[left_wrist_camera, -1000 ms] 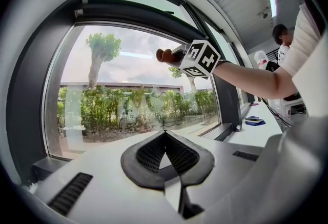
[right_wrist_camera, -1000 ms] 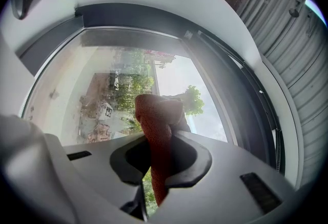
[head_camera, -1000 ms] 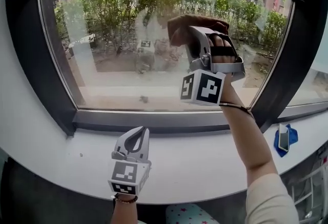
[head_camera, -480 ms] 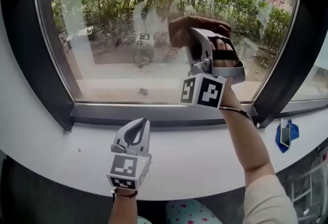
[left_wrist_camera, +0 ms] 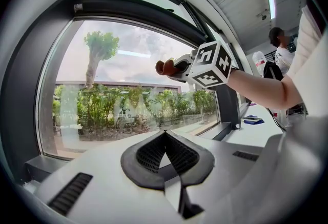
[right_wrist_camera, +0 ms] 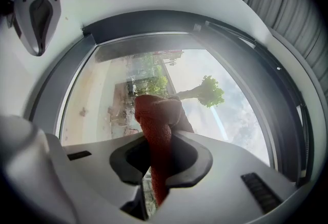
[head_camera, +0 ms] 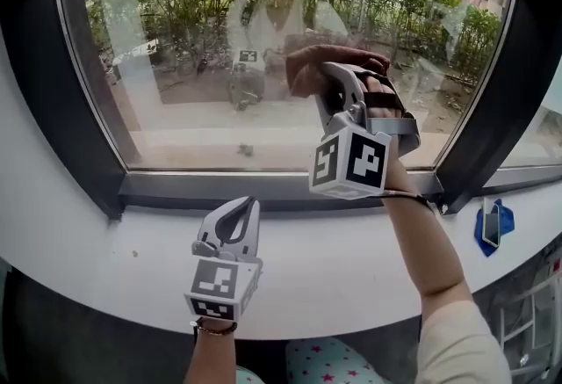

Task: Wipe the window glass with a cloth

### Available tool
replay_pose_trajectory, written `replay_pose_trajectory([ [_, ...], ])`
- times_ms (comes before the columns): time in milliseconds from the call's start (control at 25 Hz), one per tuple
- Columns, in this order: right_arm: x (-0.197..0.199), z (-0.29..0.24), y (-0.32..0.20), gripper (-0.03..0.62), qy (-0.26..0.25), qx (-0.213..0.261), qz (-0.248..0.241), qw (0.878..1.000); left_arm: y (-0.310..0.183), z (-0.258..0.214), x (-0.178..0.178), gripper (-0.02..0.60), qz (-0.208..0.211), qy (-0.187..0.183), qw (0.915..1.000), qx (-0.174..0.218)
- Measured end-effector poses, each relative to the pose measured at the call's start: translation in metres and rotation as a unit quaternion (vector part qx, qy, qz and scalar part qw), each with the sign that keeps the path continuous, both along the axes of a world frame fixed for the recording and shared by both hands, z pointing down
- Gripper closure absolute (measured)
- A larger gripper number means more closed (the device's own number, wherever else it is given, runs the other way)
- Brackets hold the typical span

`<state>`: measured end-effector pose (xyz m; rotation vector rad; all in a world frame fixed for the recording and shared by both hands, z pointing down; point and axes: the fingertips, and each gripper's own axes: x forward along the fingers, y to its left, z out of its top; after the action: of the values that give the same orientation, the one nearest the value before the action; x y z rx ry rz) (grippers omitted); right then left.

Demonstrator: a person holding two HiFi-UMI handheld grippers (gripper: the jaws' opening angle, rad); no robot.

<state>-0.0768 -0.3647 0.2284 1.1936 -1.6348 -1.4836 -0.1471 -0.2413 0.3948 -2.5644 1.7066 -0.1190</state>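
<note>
Pinches a rust-red cloth (right_wrist_camera: 156,120), visibly coarse-knit only up close, in right gripper (right_wrist_camera: 156,166) at smooth window glass (head_camera: 202,110); left gripper (left_wrist_camera: 165,138) ribbed jaws together, empty.

My right hand-held gripper (right_wrist_camera: 155,167) clamps a red cloth (right_wrist_camera: 154,120), its bunched end against the glass (right_wrist_camera: 100,87) inside a dark frame (right_wrist_camera: 154,23).

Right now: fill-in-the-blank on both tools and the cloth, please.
1. The right tool is ___ on the reddish-brown cloth.
2. The cloth is pressed to the ___ glass.
3. The left tool, jaws together, holds ___, over the white sill.
Missing: shut; window; nothing.
</note>
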Motion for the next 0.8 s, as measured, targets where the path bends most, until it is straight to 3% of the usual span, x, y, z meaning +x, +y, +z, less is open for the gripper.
replay_pose_trajectory([
  [800, -0.003, 0.089, 0.000, 0.533, -0.031, -0.094, -0.003, 0.995, 0.002, -0.002, -0.001, 0.561, 0.003, -0.006, 1.0000, 0.001],
])
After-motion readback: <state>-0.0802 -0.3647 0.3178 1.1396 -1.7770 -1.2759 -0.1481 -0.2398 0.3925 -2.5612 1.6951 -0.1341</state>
